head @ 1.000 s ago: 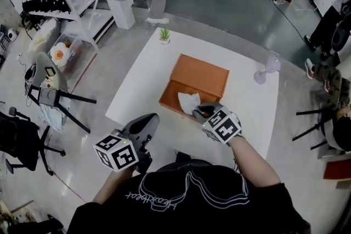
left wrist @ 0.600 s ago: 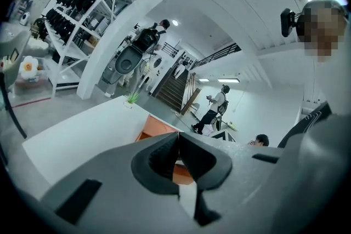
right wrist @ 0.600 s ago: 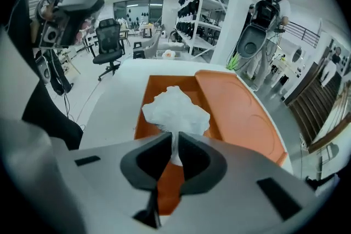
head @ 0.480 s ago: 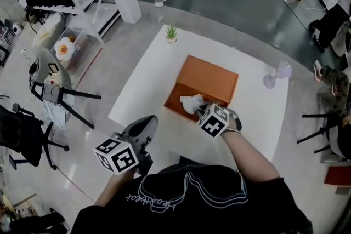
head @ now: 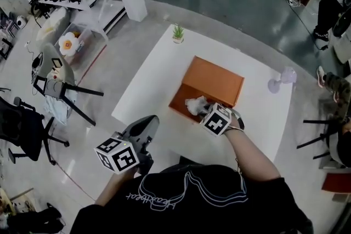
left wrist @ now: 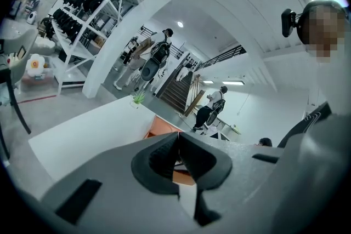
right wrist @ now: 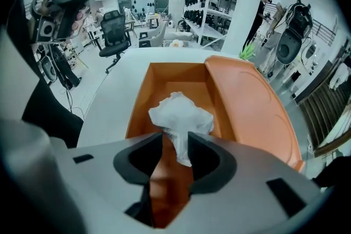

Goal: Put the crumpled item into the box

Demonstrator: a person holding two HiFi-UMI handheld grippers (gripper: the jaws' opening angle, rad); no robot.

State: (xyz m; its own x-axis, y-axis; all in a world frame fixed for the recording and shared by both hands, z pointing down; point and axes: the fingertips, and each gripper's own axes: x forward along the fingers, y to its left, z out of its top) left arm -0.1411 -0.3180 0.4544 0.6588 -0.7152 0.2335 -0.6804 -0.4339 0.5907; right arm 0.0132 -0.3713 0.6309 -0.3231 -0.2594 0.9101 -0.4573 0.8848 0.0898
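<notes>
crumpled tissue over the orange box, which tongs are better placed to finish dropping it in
Right. The right tongs are over the open box, jaws opening with the crumpled tissue between them. The left tongs are shut, empty and held back short of the table.

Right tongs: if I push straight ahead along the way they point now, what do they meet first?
The crumpled white tissue, whose tail lies between the opening jaws of the right tongs. Past it, probably the inside floor of the orange box, though depth is hard to judge.
</notes>
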